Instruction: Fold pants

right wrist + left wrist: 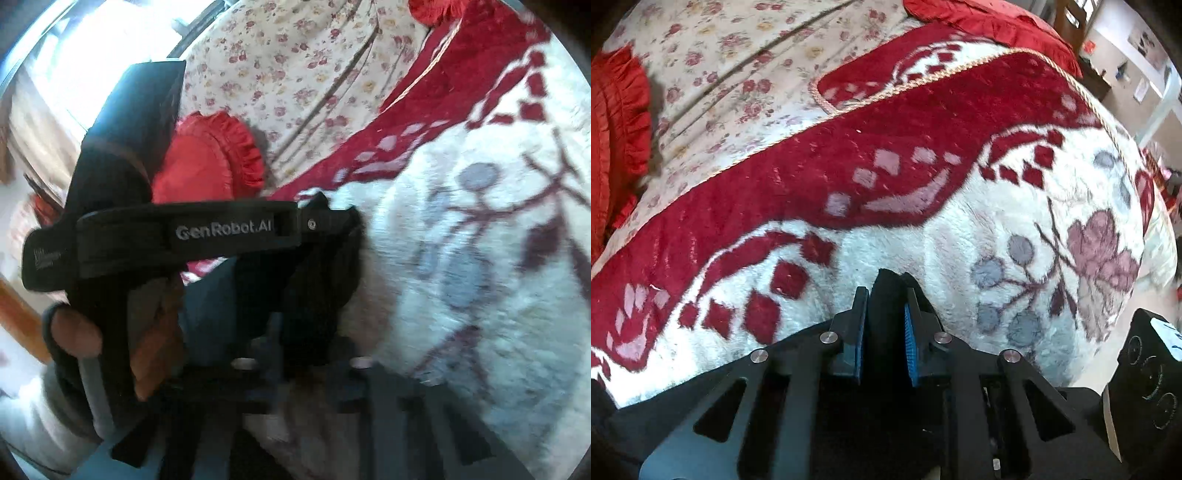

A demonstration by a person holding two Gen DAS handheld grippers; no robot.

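A plush red-and-white blanket [923, 206] covers the bed, with a floral sheet [738, 66] and red pillows [617, 122] beyond it and open room past its right edge. The left gripper [886, 314] is clamped on a fold of black pants [886, 295] standing upright between its pads. The right gripper [306, 354] looks closed on the same dark cloth beside it, though blur hides the contact and the pants' long axis.
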